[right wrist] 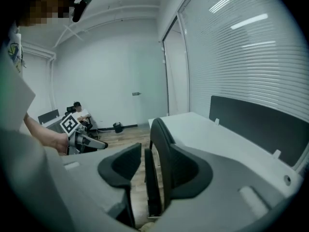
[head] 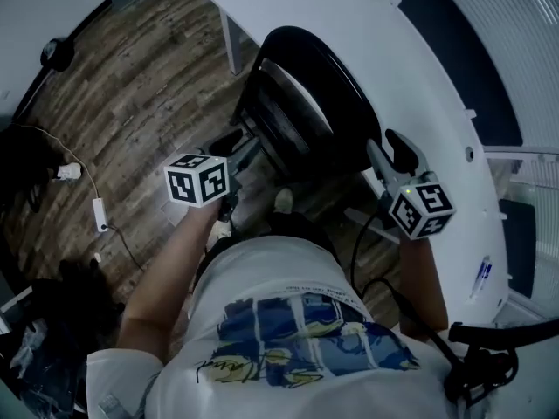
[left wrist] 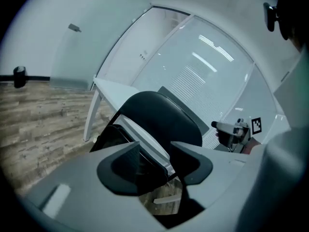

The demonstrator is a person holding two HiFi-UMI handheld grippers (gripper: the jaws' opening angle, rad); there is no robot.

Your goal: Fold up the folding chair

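Black seat edge is what your left gripper has got. Its jaws are pinched on the front of it, and a silver strip of the frame runs through the gap too. Your right gripper is let go, jaws spread wide. The folding chair shows edge-on in the gap there, and as far as I can see neither pad presses on it.

The chair's pretty much flat, seat tipped up close against the backrest. It stands upright between your two grippers, just beside the white desk. From the head view your left gripper is at the chair's left side and your right one is near the backrest's right edge.

Further out there's a wood floor underneath and a white cable lying off to your left. Somebody's sitting in the far corner.
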